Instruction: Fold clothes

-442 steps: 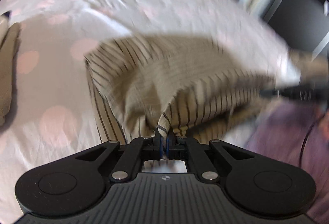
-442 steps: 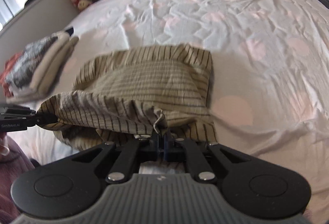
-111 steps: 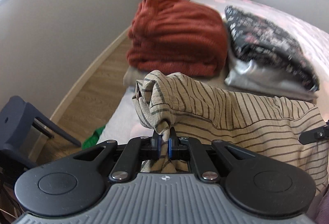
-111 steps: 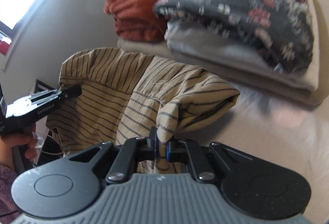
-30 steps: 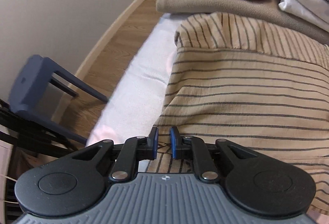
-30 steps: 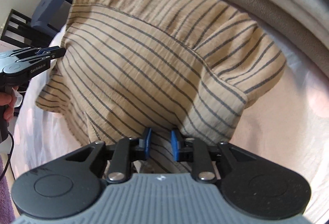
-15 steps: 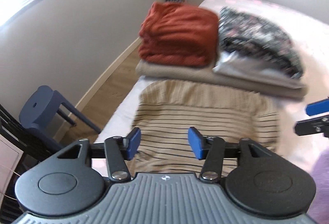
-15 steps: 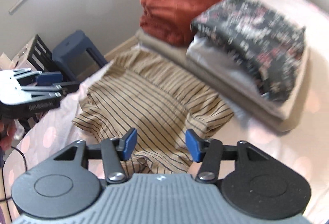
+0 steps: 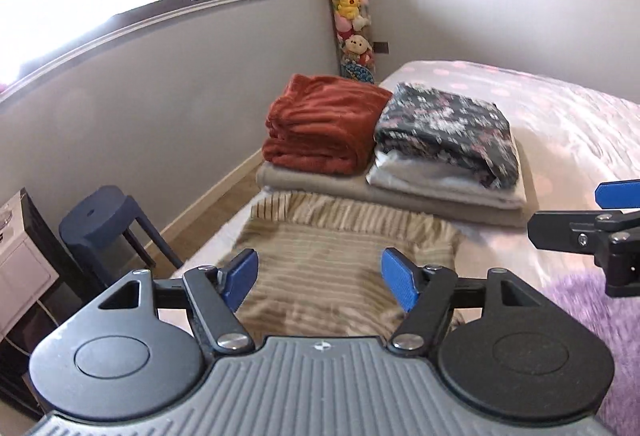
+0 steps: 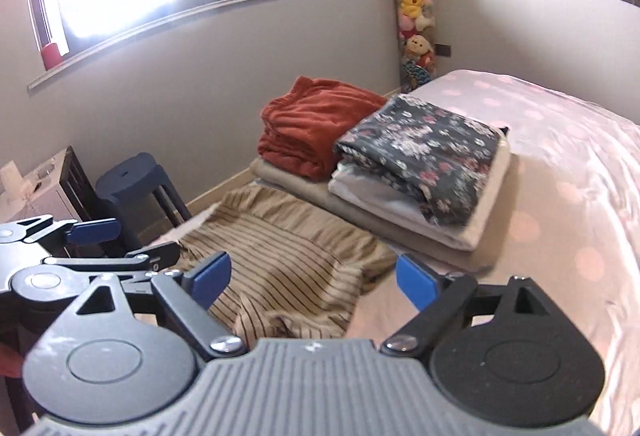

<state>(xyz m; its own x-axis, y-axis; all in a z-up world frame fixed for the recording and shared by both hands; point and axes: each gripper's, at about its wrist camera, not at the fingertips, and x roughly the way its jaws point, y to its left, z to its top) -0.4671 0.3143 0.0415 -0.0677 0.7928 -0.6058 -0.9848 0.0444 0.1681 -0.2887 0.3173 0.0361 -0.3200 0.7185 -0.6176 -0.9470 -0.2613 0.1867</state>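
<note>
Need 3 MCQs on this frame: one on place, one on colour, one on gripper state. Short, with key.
1. Where does the striped garment lie?
A. on the stool
B. on the bed, in front of the folded stack
C. on top of the rust blanket

2. What colour is the stool beside the bed?
A. dark blue
B. white
C. red

3. What state are the left gripper and right gripper in?
A. both shut on the garment
B. left shut, right open
C. both open, holding nothing

Key: 1 B, the garment lies flat on the sheet, just short of the beige layer under the rust blanket and floral garment. 2 A, the stool seat and legs are dark blue. 3 C, the blue pads stand wide apart in both wrist views, with no cloth between them.
</note>
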